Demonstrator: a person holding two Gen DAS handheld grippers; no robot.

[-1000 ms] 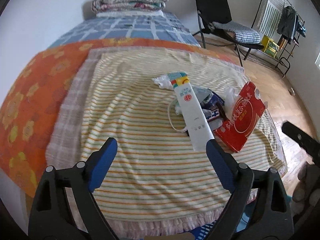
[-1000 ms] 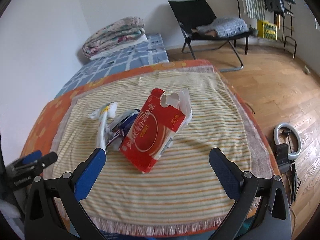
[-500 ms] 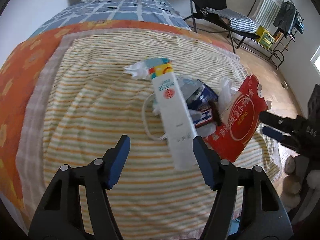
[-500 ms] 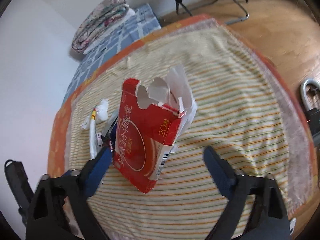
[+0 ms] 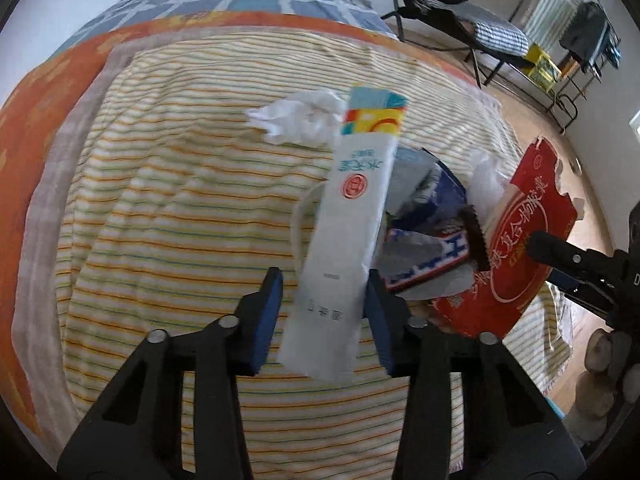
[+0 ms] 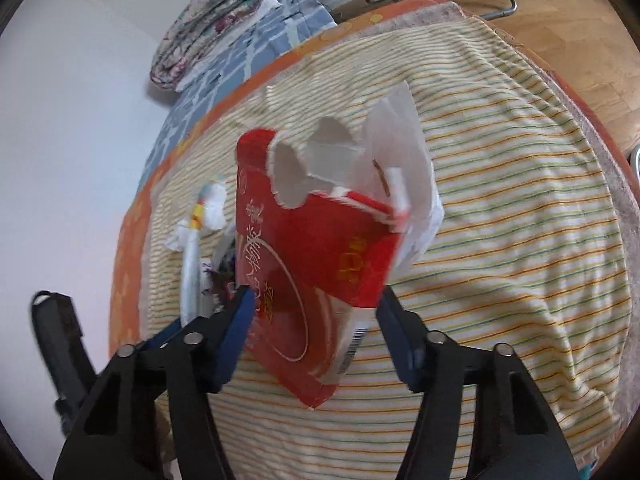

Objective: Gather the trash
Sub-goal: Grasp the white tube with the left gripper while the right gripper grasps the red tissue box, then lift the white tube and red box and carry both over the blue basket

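Trash pile on striped cloth (image 5: 168, 208), centre-right of left wrist frame. Long wrapper (image 5: 352, 216) at pile's left, crumpled tissue (image 5: 296, 118) behind it, torn box (image 5: 516, 256) at right. Folded quilt (image 6: 208, 24) upper left of right wrist frame. Chair (image 5: 452, 4) upper right.

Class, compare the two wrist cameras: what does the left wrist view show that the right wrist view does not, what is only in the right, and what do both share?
Only the left wrist view shows the blue wrapper clearly, the clothes rack, and the left gripper closing around the long white packet.

Only the right shows the folded quilt and the right gripper closing around the red carton.

Both show the carton, packet, crumpled tissue and striped cloth.
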